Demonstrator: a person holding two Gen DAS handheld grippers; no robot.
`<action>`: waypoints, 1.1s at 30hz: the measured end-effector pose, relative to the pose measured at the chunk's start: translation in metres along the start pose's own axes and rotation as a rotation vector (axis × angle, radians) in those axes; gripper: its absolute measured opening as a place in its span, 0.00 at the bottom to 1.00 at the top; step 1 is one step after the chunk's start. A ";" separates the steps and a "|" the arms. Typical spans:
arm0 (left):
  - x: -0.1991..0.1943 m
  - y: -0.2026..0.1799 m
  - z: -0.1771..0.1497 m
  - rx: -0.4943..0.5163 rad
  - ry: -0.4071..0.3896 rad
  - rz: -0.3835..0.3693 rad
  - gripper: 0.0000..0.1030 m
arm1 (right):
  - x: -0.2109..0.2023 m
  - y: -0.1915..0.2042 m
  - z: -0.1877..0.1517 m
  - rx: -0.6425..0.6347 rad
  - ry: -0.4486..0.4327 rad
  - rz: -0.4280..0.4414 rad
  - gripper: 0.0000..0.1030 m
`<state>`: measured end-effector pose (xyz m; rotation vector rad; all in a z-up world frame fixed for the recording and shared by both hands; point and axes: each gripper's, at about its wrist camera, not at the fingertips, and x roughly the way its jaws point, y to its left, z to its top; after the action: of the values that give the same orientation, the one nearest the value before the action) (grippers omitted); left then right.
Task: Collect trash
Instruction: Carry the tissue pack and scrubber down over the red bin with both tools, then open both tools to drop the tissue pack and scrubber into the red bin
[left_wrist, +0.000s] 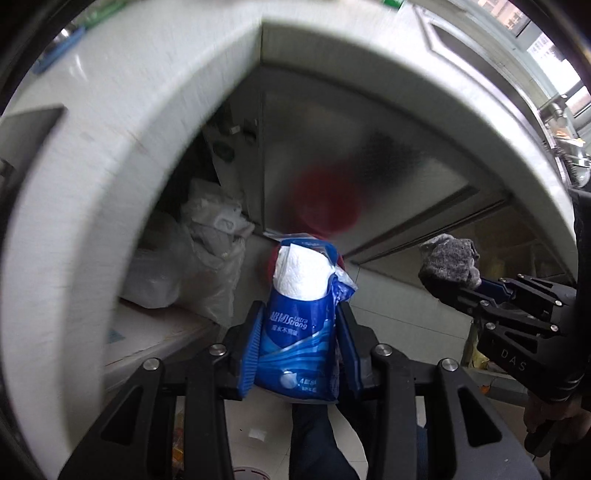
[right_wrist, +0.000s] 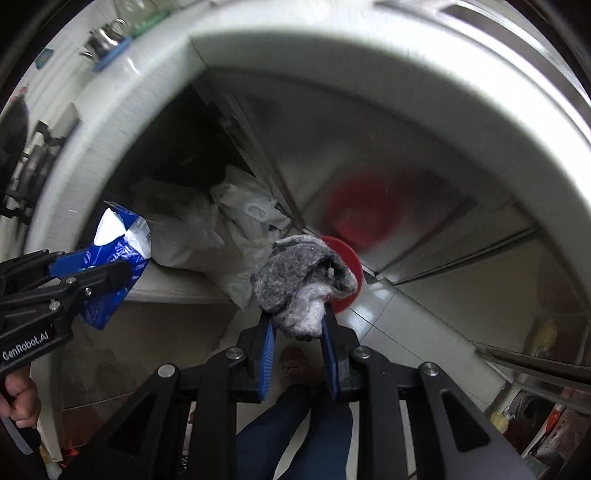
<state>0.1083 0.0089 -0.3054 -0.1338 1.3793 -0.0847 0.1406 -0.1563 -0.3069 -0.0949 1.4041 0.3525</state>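
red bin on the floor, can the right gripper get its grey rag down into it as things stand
Probably yes. The right gripper, shut on the grey rag, sits just above the red bin, with nothing visible between them. Blur hides the bin's opening, so that part is unsure.

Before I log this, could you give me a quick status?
Left gripper shut on tissue pack. Right gripper shut on grey rag. Red bin below, nothing blocking.

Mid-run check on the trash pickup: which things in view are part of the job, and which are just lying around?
Part of the job:
- blue tissue pack, gripped by the left hand-held gripper
- grey rag, gripped by the right hand-held gripper
- red bin below, likely the drop target

Just lying about:
- white plastic bags under the counter
- metal pot on the counter
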 end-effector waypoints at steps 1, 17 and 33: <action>0.013 0.001 0.001 -0.003 0.009 0.000 0.35 | 0.013 -0.005 0.001 0.011 0.014 0.005 0.21; 0.213 -0.004 0.000 0.069 0.082 -0.007 0.35 | 0.195 -0.040 0.001 0.060 0.045 0.031 0.21; 0.315 0.006 0.017 0.062 0.166 0.039 0.35 | 0.281 -0.057 0.014 0.043 0.089 0.022 0.21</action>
<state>0.1841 -0.0279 -0.6098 -0.0483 1.5425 -0.1075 0.2056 -0.1544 -0.5867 -0.0602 1.5008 0.3391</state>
